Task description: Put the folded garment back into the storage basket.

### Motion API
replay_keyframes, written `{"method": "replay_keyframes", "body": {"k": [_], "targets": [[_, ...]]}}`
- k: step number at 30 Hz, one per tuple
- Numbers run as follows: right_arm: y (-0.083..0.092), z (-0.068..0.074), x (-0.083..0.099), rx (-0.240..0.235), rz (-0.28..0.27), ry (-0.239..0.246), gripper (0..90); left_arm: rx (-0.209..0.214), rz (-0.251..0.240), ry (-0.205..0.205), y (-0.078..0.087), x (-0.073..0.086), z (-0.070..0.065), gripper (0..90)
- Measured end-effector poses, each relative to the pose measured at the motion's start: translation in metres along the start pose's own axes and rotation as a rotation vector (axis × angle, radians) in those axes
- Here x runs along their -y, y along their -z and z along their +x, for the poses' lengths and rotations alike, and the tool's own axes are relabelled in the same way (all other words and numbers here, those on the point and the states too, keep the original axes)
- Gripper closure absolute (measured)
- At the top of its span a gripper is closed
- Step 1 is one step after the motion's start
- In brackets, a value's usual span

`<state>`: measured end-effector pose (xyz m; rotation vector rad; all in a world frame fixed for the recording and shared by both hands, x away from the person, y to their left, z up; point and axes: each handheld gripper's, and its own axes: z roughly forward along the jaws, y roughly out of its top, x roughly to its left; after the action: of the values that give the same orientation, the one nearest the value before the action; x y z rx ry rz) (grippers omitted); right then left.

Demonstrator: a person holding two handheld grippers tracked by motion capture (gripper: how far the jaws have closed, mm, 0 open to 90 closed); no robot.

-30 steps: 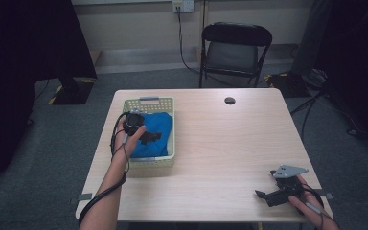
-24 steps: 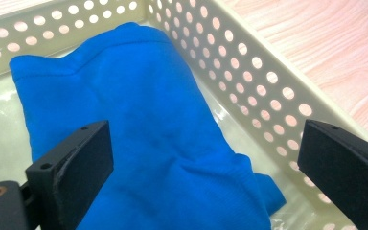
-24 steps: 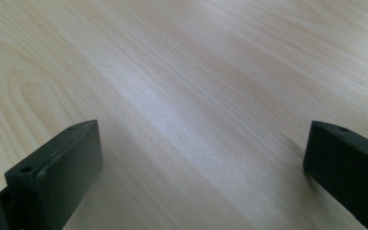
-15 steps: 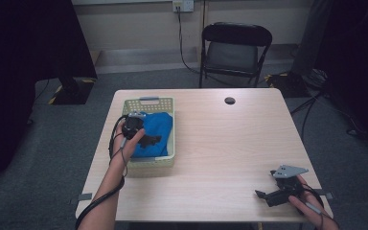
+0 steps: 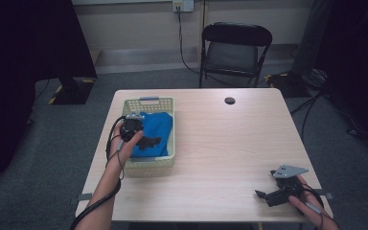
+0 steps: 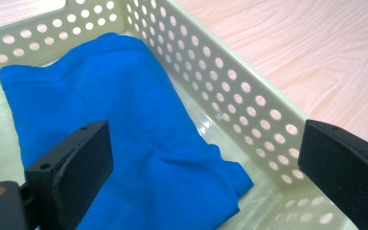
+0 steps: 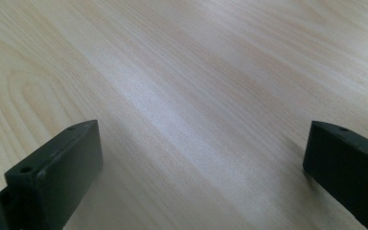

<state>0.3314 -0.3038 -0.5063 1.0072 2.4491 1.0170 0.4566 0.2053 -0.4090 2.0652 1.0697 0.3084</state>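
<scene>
A pale wooden desk (image 5: 220, 143) stands on grey carpet, a black folding chair (image 5: 235, 48) beyond it. On the desk's left, the basket (image 5: 148, 165) holds the blue cloth (image 6: 124, 143). The left gripper (image 5: 146, 142) hovers above the cloth, jaws spread. Well away from the basket, the right gripper (image 5: 263, 195) has its jaws spread over bare wood. The cloth's underside is hidden.

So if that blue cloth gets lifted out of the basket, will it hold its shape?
Probably not. The blue cloth lies in soft folds, so it would likely droop and unfold. It looks thin, so probably light. The open left tool hovers over it inside the basket.
</scene>
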Motion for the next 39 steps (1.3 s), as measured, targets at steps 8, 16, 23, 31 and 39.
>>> {"method": "replay_keyframes", "body": {"k": [8,16,23,31,39], "targets": [[0.000,0.000,0.000,0.000,0.000,0.000,0.0,0.009,-0.013,-0.004,0.004,0.004,-0.002,4.1],[0.000,0.000,0.000,0.000,0.000,0.000,0.0,0.025,-0.025,-0.008,0.010,0.008,-0.006,4.0],[0.000,0.000,0.000,0.000,0.000,0.000,0.0,0.041,-0.026,-0.017,0.013,0.013,-0.011,4.0],[0.000,0.000,0.000,0.000,0.000,0.000,0.0,0.053,-0.033,-0.024,0.018,0.019,-0.013,3.9],[0.000,0.000,0.000,0.000,0.000,0.000,0.0,0.051,-0.040,-0.025,0.027,0.026,-0.013,3.9]]}}
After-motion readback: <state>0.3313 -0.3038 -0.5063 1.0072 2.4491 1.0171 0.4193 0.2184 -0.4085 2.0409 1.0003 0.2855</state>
